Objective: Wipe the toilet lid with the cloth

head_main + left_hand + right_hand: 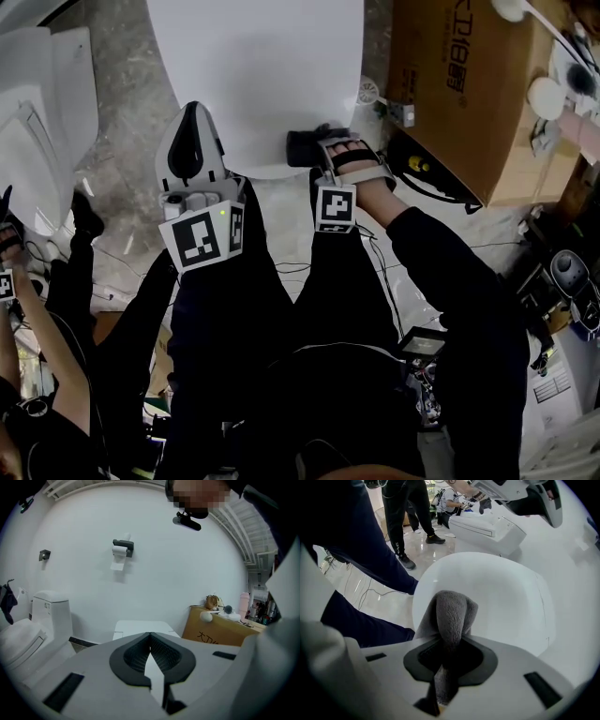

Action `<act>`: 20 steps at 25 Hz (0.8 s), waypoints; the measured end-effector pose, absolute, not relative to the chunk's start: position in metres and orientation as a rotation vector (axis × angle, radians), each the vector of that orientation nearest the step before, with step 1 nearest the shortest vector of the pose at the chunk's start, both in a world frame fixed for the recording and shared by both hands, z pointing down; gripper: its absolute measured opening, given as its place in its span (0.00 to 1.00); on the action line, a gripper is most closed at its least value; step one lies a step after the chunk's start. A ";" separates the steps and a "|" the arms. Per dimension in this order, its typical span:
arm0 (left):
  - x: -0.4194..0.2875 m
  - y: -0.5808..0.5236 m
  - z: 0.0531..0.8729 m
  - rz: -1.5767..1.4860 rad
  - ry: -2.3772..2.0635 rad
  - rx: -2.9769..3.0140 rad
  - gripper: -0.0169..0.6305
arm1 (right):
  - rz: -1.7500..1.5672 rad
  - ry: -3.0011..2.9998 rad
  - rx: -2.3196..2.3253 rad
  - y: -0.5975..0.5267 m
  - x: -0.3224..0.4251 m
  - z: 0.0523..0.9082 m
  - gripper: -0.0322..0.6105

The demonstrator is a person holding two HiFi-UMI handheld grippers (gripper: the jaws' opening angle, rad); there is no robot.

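Grips bunched grey cloth (451,611) in clamped right claw (449,641) at front edge of toilet lid (506,602), holds left claw (150,644) closed, empty, beside that edge; risks cloth slipping free under wiping pressure.

Toilets: I count two; one under the toilet lid (253,75), plus a second toilet (37,112)
Cloth (450,613): one
Tongs: two; left tongs (150,635); right tongs (450,641)
Marker cubes (202,239): two; one on each tongs
Cardboard box (459,94): one
Paper-roll holder (123,547): one, as far as I can see
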State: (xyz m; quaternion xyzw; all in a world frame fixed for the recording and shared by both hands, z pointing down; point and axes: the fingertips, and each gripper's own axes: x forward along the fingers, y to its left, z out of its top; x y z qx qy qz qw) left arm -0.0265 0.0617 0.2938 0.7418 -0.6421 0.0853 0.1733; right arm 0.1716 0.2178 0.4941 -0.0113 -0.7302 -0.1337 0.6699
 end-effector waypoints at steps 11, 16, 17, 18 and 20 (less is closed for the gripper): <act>-0.045 0.047 0.289 0.235 -1.861 2.076 0.05 | -0.532 -1.660 0.258 -0.005 0.112 0.453 0.16; -0.055 0.045 0.295 0.240 -1.871 2.042 0.05 | -0.596 -1.637 0.314 -0.088 0.089 0.455 0.16; -0.057 0.045 0.296 0.244 -1.869 2.039 0.05 | -0.610 -1.626 0.318 -0.101 0.085 0.457 0.16; -0.059 0.044 0.297 0.251 -1.869 2.037 0.05 | -0.627 -1.615 0.322 -0.112 0.082 0.458 0.16; -0.063 0.041 0.298 0.264 -1.878 2.035 0.05 | -0.651 -1.601 0.333 -0.134 0.074 0.459 0.16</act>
